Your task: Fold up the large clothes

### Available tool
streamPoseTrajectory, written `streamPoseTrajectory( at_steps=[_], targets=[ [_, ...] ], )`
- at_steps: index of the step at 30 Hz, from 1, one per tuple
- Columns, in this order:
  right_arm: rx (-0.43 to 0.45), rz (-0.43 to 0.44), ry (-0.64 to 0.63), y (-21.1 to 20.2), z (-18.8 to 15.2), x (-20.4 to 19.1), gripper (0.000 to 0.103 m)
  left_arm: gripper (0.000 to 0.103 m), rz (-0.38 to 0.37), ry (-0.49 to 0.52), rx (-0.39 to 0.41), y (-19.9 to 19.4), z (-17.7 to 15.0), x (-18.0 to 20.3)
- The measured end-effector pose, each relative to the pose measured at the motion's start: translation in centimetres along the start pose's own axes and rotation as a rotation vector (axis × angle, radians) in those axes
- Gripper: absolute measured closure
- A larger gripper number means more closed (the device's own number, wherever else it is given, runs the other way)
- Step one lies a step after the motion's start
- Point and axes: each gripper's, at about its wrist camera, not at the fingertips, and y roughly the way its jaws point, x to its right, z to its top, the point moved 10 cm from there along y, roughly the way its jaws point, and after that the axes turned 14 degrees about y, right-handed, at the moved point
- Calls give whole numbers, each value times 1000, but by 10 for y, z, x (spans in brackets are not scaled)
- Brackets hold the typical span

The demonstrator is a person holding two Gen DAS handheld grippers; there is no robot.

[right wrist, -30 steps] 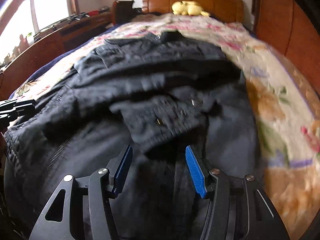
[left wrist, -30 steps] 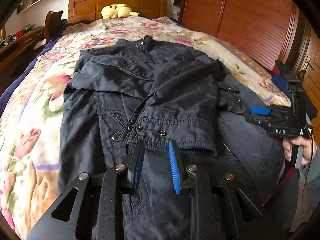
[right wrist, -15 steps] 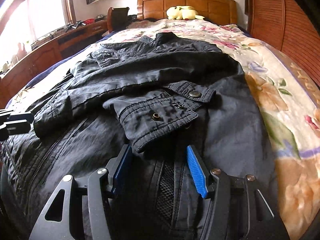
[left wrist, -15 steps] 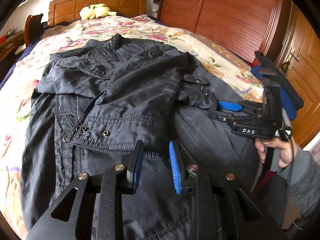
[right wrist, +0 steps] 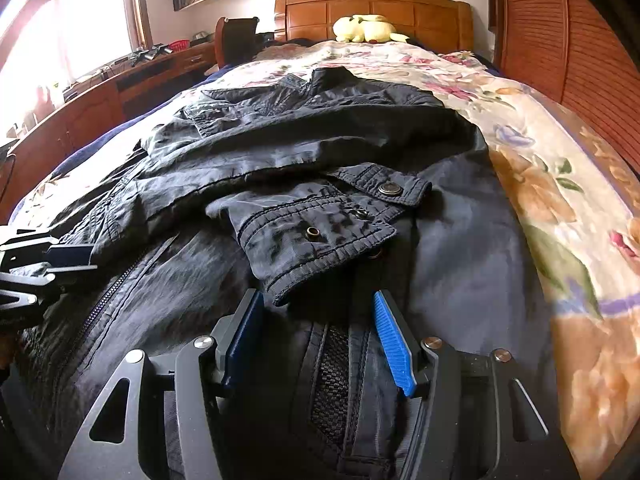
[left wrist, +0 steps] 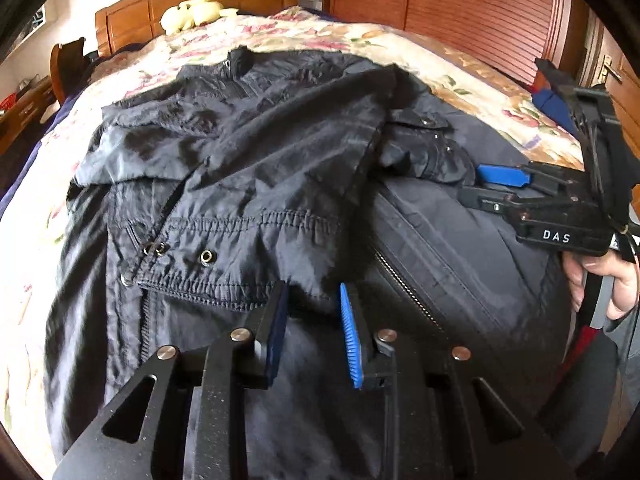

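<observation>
Jacket point(left wrist: 280, 184), dark, spread on the floral bedspread point(right wrist: 560, 200), both sleeves folded across its front. My left gripper point(left wrist: 312, 308) sits just above the left sleeve's cuff point(left wrist: 224, 264); jaws narrowing, a small gap left, pads not pressing any cloth that I can see. My right gripper point(right wrist: 316, 328) hangs over the right cuff point(right wrist: 320, 240), jaws parted about halfway, gripping nothing.
</observation>
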Motion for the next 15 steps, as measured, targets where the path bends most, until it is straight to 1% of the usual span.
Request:
streamPoseTrajectory(
  at_steps=[1, 4, 7, 10, 12, 14, 15],
  targets=[
    [0, 0, 0, 0, 0, 0, 44, 92, 2, 7, 16, -5, 2, -3],
    [0, 0, 0, 0, 0, 0, 44, 95, 7, -14, 66, -26, 6, -20],
    [0, 1, 2, 0, 0, 0, 44, 95, 28, -44, 92, -46, 7, -40],
    [-1, 4, 3, 0, 0, -1, 43, 95, 39, -51, 119, -60, 5, -47],
    [-1, 3, 2, 0, 0, -1, 43, 94, 9, -74, 130, -65, 3, -48],
    [-1, 3, 2, 0, 0, -1, 43, 93, -16, -93, 112, -68, -3, -47],
    [-1, 3, 2, 0, 0, -1, 43, 88, -16, -91, 104, -71, -8, -47]
  ],
)
